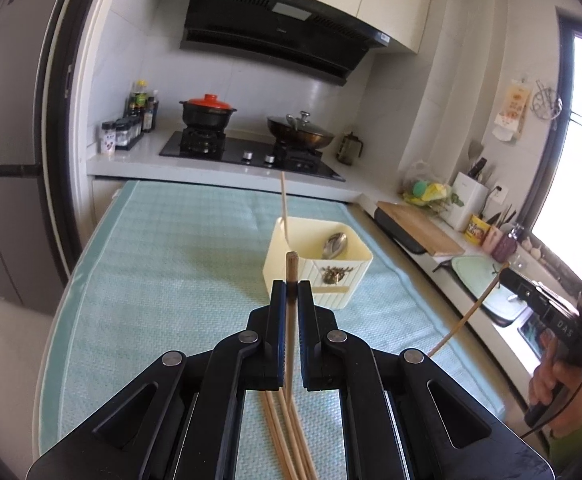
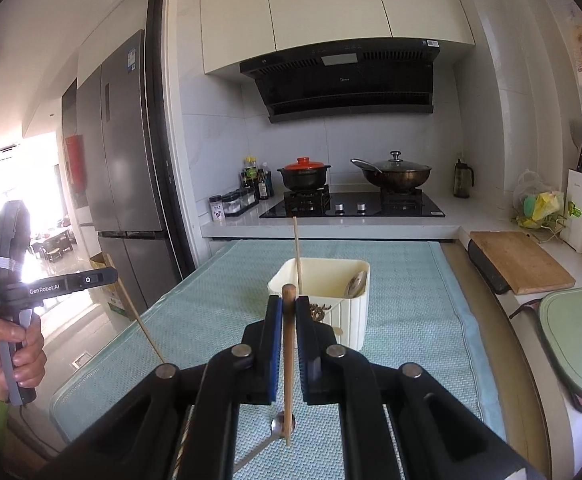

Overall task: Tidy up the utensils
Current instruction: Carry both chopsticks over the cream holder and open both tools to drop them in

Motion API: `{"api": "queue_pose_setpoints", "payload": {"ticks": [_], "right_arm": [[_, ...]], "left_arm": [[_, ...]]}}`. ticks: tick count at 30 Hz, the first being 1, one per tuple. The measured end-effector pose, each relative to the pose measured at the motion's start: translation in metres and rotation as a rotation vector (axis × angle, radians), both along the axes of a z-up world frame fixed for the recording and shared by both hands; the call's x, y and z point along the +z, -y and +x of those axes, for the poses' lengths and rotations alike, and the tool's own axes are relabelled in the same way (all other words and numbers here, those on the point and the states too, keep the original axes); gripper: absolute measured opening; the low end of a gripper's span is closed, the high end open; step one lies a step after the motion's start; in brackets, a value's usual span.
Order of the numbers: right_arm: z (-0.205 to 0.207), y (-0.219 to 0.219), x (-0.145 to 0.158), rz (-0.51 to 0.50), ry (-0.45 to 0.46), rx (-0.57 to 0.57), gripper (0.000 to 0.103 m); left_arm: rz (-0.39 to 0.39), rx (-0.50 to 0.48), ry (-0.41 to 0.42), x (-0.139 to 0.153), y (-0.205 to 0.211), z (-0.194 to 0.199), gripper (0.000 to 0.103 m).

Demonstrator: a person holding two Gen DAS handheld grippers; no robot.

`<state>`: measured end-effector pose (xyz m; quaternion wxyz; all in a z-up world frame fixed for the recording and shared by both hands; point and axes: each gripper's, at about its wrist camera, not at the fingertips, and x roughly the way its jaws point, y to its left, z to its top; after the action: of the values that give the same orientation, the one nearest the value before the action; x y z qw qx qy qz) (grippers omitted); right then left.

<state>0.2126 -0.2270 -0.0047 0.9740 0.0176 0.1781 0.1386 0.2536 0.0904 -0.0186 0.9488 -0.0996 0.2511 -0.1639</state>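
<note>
Left claw [image 1: 292, 292] pinched on one wooden chopstick [image 1: 291, 320], its thick end poking out past the tips. Right claw [image 2: 288, 308] likewise clamped on a second chopstick [image 2: 289, 360] — held off the bench [image 2: 411, 320]. Cream utensil holder [image 2: 355, 320] sits just ahead of both claws, holding one upright chopstick and a metal spoon. Loose chopsticks [image 1: 283, 432] lie below the left claw; another spoon [image 2: 279, 426] lies under the right claw.

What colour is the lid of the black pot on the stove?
Red-orange lid; the right wrist view shows it best.
</note>
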Motion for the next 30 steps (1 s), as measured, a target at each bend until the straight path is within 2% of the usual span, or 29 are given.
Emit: {"api": "queue_pose_setpoints", "payload": {"ticks": [8, 15, 24, 26, 30], "right_arm": [[0.016, -0.004, 0.021, -0.012, 0.029, 0.011, 0.007], [0.043, -0.008, 0.055, -0.036, 0.083, 0.016, 0.007], [0.114, -0.012, 0.108, -0.059, 0.164, -0.014, 0.007], [0.134, -0.015, 0.113, -0.063, 0.176, -0.021, 0.007], [0.176, -0.024, 0.107, -0.080, 0.154, -0.008, 0.007]], "left_arm": [[0.006, -0.017, 0.034, 0.023, 0.005, 0.012, 0.004], [0.006, -0.036, 0.076, 0.062, 0.011, 0.044, 0.003], [0.026, -0.022, 0.166, 0.111, 0.044, 0.104, 0.003], [0.037, -0.017, 0.173, 0.114, 0.054, 0.120, 0.003], [0.059, -0.018, 0.131, 0.101, 0.075, 0.158, 0.003]]}}
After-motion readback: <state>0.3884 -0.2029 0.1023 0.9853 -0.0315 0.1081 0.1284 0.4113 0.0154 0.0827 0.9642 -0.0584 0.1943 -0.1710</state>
